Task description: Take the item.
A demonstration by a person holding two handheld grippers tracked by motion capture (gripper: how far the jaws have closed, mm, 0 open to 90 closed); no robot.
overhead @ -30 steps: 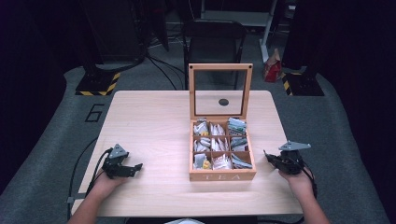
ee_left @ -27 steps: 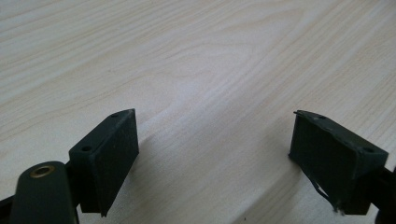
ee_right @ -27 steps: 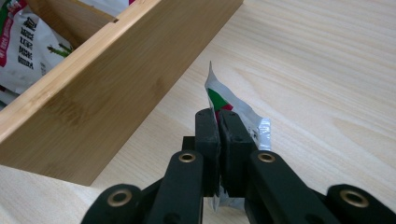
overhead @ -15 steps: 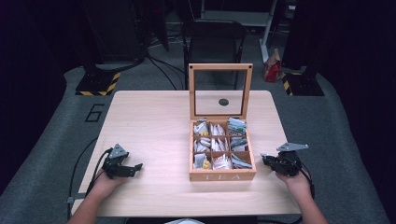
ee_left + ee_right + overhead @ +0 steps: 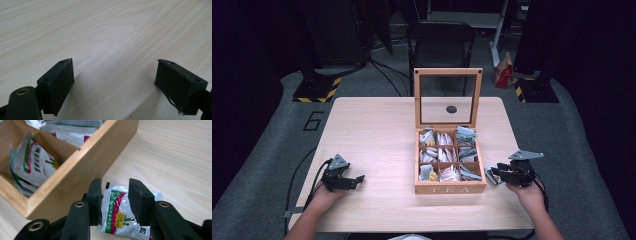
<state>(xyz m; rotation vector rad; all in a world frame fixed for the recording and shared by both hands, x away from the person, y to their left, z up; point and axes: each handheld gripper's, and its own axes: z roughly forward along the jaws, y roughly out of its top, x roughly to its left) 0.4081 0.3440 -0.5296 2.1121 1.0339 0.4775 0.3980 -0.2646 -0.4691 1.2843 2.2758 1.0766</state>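
The tea sachet point(image 5: 120, 216), silver with a green and red stripe and a yellow flower print, lies flat on the wooden table point(image 5: 377, 125) just beside the right wall of the tea box point(image 5: 450, 189), near its near right corner. The right gripper point(image 5: 114, 202) sits low over it, and its jaws have just been opening: they now stand apart with the sachet showing in the gap between them, the pads not pressing on it. In the high view the sachet point(image 5: 490, 178) peeks out at the tip of the right gripper point(image 5: 493, 174). The box stands with its glass lid point(image 5: 448, 97) upright, and its compartments hold more sachets. The left gripper point(image 5: 357, 180) rests on the table's near left part, well apart from the box, its jaws spread wide over bare wood.
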